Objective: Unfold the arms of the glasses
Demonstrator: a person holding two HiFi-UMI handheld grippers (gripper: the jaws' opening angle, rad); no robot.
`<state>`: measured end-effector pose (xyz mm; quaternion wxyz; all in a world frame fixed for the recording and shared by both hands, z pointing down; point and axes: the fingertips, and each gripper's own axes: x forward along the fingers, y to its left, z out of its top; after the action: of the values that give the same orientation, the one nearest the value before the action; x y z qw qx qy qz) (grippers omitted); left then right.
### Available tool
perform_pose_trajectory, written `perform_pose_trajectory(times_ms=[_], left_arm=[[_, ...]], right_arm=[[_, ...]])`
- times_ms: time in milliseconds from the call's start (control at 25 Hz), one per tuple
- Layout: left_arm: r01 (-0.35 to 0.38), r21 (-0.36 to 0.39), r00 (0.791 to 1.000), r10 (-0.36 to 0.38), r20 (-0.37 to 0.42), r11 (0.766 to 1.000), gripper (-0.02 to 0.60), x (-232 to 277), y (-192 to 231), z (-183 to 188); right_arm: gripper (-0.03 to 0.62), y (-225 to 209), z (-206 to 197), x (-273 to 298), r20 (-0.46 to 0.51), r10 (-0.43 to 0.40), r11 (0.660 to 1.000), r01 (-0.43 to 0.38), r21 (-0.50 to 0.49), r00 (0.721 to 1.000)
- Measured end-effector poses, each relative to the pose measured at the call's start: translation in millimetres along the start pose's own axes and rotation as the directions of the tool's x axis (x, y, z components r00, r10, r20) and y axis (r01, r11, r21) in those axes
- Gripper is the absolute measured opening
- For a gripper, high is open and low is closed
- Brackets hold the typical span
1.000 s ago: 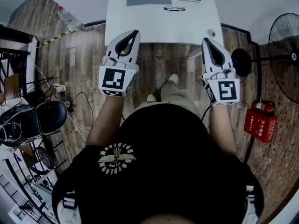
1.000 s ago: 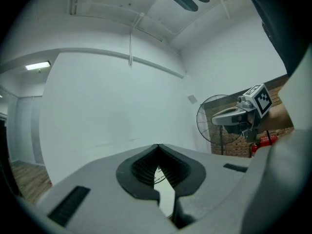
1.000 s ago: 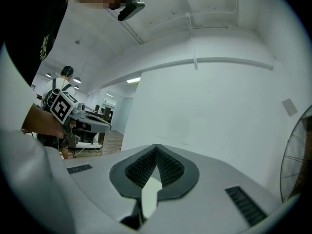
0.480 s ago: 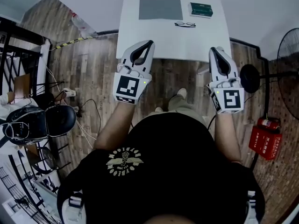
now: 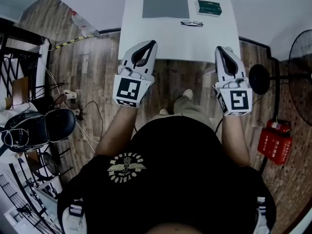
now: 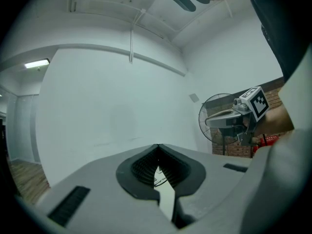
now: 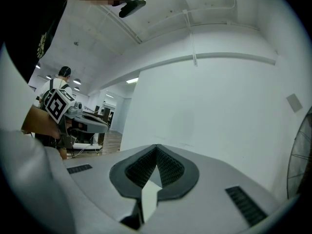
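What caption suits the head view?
Shut and empty, the left hand-held gripper and right hand-held gripper hover at the table edge; glasses lie untouched beyond.

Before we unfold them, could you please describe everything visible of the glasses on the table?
The dark, thin-framed glasses lie on the white table, just on the near side of the gap between the grey rectangular mat and the flat green box. Only the tabletop touches them. Whether their arms are folded is too small to tell.

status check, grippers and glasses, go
Left gripper shut, empty. Right gripper shut, empty. Glasses untouched on table, ahead of both grippers. Nothing blocking the path.
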<state>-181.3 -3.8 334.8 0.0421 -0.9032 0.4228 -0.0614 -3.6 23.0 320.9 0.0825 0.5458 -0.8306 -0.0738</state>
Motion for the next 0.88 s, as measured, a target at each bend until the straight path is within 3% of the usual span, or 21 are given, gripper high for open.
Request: perform_pose_trajectory(times_ms=[280, 720, 880], left_arm=[[0.039, -0.031, 0.999, -0.040, -0.009, 0.999, 0.006, 17, -14, -13], [0.069, -0.006, 0.995, -0.069, -0.065, 0.998, 0.007, 54, -15, -33], [0.076, -0.045, 0.997, -0.077, -0.030, 0.996, 0.008, 70, -16, -32]], right_arm=[[0.000, -9, -9, -6, -0.030, -0.022, 1.000, 0.022, -0.015, 0.999], [0.000, -30, -34, 4, -0.090, -0.027, 1.000, 0.027, -0.007, 0.996], [0.000, -38, -39, 16, -0.094, -0.008, 1.000, 0.008, -0.006, 0.996]])
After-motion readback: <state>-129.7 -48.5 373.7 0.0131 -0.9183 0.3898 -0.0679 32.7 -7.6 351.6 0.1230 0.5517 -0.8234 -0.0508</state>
